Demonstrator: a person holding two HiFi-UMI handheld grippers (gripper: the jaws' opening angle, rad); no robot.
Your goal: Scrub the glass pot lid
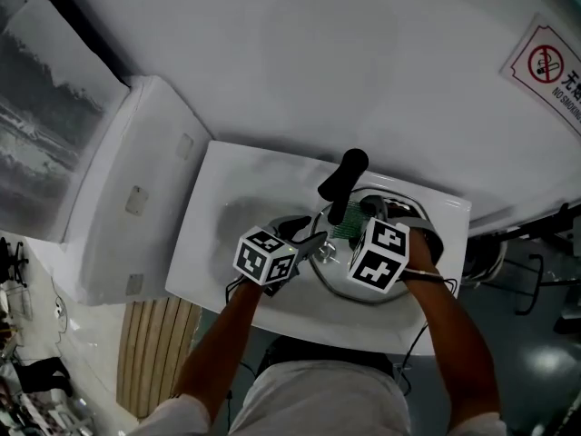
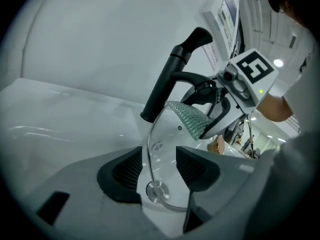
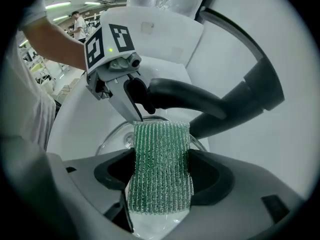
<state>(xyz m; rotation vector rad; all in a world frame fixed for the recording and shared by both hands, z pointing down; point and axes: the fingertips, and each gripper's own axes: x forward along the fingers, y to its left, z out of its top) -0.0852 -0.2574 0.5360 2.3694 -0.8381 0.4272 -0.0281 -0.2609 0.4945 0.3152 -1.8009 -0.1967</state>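
The glass pot lid (image 2: 167, 144) leans in the white sink (image 1: 227, 243) under the black faucet (image 1: 345, 184). Its thin metal rim runs up between the jaws of my left gripper (image 2: 159, 166), which stand open, and neither pad touches it. My right gripper (image 3: 160, 176) is shut on a green scrubbing cloth (image 3: 161, 166). The cloth hangs over the lid's upper edge, just in front of the left gripper (image 3: 135, 101). In the head view both grippers meet over the lid (image 1: 331, 280), the left gripper (image 1: 313, 243) beside the cloth (image 1: 345, 230).
The faucet's spout (image 3: 215, 101) arches right over the lid, close behind both grippers. A white wall rises behind the sink. A white slab (image 1: 127, 198) leans at the sink's left. A small metal disc (image 2: 156, 190) lies low in the basin.
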